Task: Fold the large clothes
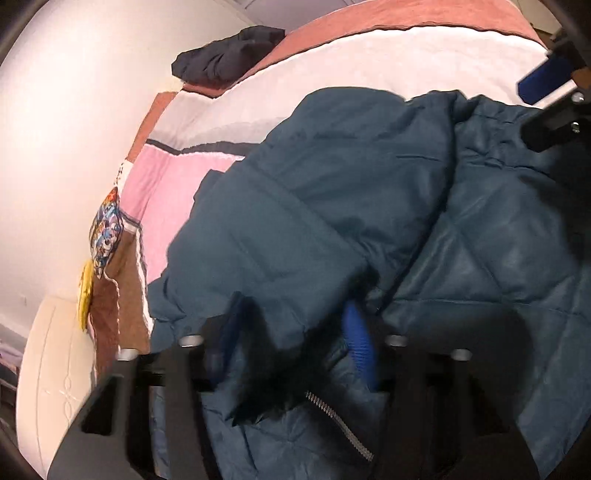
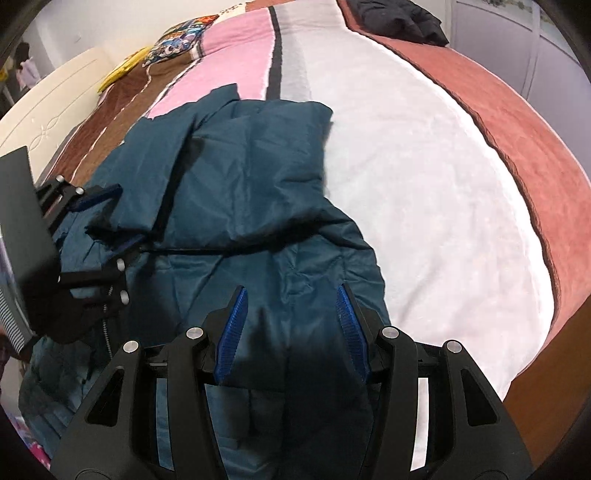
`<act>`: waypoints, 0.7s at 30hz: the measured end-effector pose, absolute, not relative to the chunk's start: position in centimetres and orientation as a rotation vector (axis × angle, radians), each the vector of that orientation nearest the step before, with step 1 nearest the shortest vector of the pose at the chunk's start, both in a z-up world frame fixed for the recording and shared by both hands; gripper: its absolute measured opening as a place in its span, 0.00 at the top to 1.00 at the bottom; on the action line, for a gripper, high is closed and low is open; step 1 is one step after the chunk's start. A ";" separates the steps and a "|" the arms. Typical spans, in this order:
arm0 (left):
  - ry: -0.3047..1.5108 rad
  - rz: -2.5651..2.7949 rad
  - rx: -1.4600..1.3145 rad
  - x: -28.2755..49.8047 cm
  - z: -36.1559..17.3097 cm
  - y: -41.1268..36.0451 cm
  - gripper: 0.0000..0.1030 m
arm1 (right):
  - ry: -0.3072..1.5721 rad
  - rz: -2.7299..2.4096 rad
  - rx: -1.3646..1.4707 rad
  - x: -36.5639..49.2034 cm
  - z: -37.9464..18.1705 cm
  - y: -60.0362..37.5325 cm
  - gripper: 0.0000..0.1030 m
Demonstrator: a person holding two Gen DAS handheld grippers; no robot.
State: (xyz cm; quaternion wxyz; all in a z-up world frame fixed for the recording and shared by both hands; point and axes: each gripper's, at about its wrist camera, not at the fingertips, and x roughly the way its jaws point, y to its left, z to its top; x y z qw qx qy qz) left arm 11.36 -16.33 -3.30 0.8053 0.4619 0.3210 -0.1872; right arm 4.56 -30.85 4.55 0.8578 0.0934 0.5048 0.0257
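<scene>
Striped pink-and-white bedspread (image 2: 406, 184) carries the teal puffer jacket (image 2: 240, 192); my left gripper (image 1: 291, 354) pinches its fabric, my right gripper (image 2: 291, 332) half-spread over it.

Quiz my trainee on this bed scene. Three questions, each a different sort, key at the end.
1. Pick one: what lies at the far end of the bed?
A. a dark garment
B. a laptop
C. a pair of shoes
2. True or false: the jacket hangs on a hanger.
3. Short answer: which tool shows at the left edge of the right wrist view, reaching onto the jacket?

Key
1. A
2. False: it lies spread on the bed.
3. The left gripper, with a flap of the jacket between its fingers.
</scene>
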 end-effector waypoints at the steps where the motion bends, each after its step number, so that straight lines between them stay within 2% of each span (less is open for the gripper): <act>1: 0.700 -0.399 0.958 11.7 -3.1 -16.1 0.75 | 1.063 0.052 0.197 4.7 4.5 -30.9 0.52; 6: 0.774 -0.402 0.475 13.5 1.7 -11.7 0.87 | 1.059 0.066 0.165 4.9 4.8 -29.9 0.52; 12: 0.729 -0.213 0.010 14.6 6.3 -1.8 0.89 | 1.022 0.092 0.096 6.3 6.4 -26.4 0.52; 16: 0.743 -0.088 -0.195 15.0 5.9 4.4 0.91 | 1.023 0.103 0.087 8.4 6.7 -23.8 0.52; 21: 0.840 -0.018 -0.318 15.6 1.3 8.7 0.91 | 1.033 0.108 0.039 10.3 5.7 -21.0 0.52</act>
